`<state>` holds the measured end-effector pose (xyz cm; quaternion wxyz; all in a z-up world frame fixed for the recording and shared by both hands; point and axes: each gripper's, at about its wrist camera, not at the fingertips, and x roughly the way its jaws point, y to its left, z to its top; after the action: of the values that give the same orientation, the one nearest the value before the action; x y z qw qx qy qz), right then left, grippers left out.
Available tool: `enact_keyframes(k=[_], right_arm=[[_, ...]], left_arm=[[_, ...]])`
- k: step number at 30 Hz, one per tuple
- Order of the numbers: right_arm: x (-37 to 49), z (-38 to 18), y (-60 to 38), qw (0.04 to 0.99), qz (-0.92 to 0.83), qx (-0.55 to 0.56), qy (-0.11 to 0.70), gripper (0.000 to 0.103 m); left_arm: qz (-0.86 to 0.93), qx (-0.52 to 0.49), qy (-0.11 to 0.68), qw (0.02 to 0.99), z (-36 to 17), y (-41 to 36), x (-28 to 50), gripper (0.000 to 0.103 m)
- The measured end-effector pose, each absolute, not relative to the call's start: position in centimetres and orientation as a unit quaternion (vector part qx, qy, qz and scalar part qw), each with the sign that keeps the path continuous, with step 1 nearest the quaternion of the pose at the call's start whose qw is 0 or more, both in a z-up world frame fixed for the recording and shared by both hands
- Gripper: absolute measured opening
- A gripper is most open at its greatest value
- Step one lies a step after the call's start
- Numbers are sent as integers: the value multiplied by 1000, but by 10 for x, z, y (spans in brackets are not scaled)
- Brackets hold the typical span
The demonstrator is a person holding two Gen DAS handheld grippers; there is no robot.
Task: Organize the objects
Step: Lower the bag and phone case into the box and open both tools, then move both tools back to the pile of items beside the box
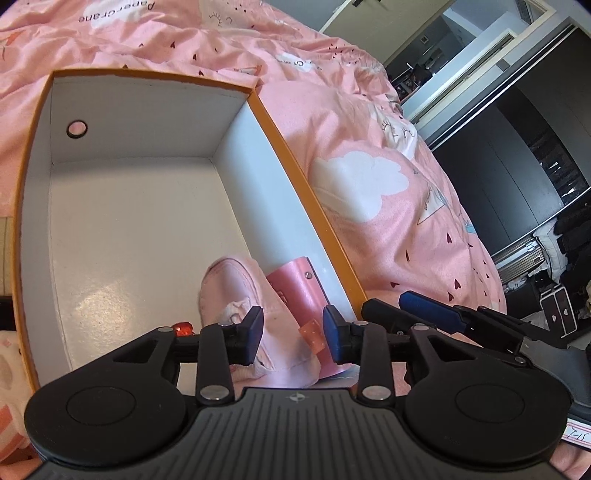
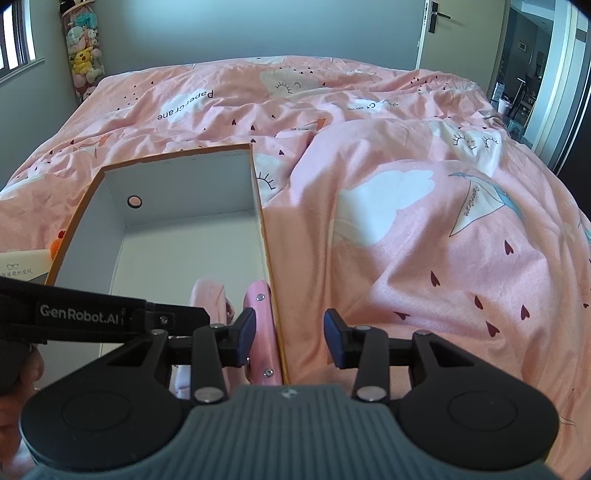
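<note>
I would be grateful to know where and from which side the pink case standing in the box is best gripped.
Probably from above, across its thin top edge. The pink case stands on edge against the right wall of the box, so its broad faces are blocked by that wall and the pink cloth; only the upper edge is free for the right gripper.

Plush toys (image 2: 84, 55) hanging beside a window (image 2: 16, 35)
</note>
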<state>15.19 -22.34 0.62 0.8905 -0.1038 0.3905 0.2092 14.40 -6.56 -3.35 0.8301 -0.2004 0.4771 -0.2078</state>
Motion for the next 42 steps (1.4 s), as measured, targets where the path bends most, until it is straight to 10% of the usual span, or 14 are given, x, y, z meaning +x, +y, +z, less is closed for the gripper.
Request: enact_keyframes(k=[25,42], right_arm=[[105,29,-159,864,371,-54,336,70],[75,20,-78,810,461,-158,327,47]], left_arm=[[-75,-114,427,894,40,2,88,45],[34,-52,554,830,10,82,76,47]])
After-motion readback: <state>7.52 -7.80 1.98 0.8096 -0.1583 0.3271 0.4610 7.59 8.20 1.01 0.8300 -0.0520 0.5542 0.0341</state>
